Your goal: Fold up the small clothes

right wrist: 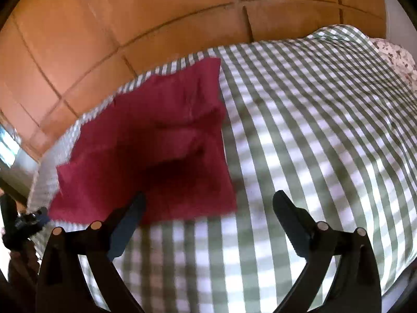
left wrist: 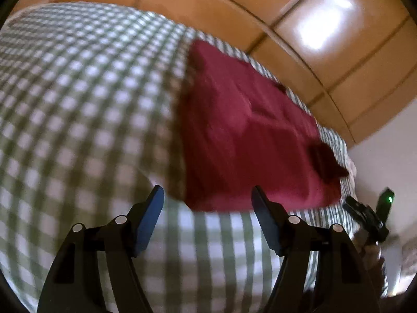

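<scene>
Garment (left wrist: 250, 135), red, lies flat on my checked bedcover (left wrist: 86, 109), long axis toward one o'clock. My left gripper (left wrist: 207, 195) and right gripper (right wrist: 208, 203) hang spread, empty; only the right view shows a floral pillow (right wrist: 396, 57).

- A bed cover (left wrist: 78, 99) in a green and white check spreads across most of both views, over a soft, rounded surface.
- A floor (left wrist: 325, 26) of large orange-brown tiles with dark joints lies beyond the far edge of the cover.
- Bright patches of light (left wrist: 323, 23) shine on the glossy tiles.
- A pale wall (left wrist: 385, 146) stands at the right in the left wrist view.
- A flowered cloth (right wrist: 396, 57) shows at the far right corner of the bed in the right wrist view.
</scene>
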A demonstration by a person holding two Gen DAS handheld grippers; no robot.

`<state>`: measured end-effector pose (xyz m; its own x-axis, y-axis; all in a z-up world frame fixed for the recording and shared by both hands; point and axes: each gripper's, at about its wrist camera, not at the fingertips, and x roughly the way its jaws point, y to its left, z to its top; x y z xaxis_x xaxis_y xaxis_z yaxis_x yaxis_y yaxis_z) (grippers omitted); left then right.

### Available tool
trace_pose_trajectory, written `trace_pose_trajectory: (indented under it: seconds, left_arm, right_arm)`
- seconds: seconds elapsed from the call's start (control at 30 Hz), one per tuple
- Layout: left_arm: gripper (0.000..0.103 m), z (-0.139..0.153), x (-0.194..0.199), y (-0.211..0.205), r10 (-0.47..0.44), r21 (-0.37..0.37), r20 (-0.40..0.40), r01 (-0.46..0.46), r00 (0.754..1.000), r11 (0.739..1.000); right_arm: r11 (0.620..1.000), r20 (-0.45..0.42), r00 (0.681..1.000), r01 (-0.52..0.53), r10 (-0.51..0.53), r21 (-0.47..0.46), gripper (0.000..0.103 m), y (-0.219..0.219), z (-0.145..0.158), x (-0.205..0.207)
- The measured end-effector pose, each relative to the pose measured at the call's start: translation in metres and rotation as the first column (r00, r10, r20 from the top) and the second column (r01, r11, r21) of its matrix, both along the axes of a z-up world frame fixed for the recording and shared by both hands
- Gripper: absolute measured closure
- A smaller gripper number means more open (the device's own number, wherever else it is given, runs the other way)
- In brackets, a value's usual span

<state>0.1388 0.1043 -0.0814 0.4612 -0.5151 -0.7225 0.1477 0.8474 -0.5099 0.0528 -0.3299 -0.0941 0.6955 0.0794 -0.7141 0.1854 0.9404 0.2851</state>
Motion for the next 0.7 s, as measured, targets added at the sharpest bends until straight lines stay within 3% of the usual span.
trace_pose_trajectory:
  seconds: [0.07, 0.1, 0.13, 0.17, 0.2, 0.3, 0.43, 0.7]
  left_arm:
    - [0.038, -0.004, 0.000, -0.016, -0.019, 0.047, 0.004, 0.018, 1.000, 0.999]
    - [0.048, -0.005, 0.002, -0.020, -0.020, 0.057, 0.005, 0.019, 1.000, 0.998]
    - [0.052, -0.008, 0.006, -0.024, -0.018, 0.071, -0.001, 0.018, 1.000, 0.997]
    - [0.064, -0.009, 0.009, -0.026, -0.014, 0.077, -0.007, 0.014, 1.000, 0.997]
    - [0.075, -0.010, 0.012, -0.027, -0.014, 0.082, -0.011, 0.014, 1.000, 0.997]
    - [0.081, -0.007, 0.010, -0.032, -0.027, 0.112, 0.003, 0.026, 1.000, 0.993]
    - [0.085, -0.002, -0.004, -0.031, -0.057, 0.142, 0.013, 0.055, 0.998, 0.988]
    - [0.085, 0.003, -0.054, -0.017, -0.080, 0.128, -0.026, 0.083, 0.996, 0.988]
  right_arm:
    - [1.000, -0.004, 1.000, -0.007, 0.007, -0.026, 0.006, 0.005, -0.007, 0.009]
    - [0.999, 0.000, 1.000, -0.009, 0.009, -0.031, 0.008, 0.007, -0.008, 0.015]
    - [0.999, -0.006, 1.000, -0.018, 0.018, -0.033, 0.019, 0.010, -0.011, 0.026]
    - [0.999, -0.019, 0.999, -0.031, 0.031, -0.028, 0.039, 0.011, -0.014, 0.034]
    - [0.999, -0.035, 0.999, -0.032, 0.031, -0.031, 0.048, 0.012, -0.018, 0.040]
    - [0.999, -0.038, 0.998, -0.044, 0.043, -0.029, 0.071, 0.016, -0.019, 0.043]
    - [0.998, -0.026, 0.998, -0.058, 0.058, 0.011, 0.079, 0.015, -0.018, 0.022]
    - [0.993, -0.060, 0.993, -0.103, 0.106, 0.059, 0.081, 0.020, -0.017, -0.053]
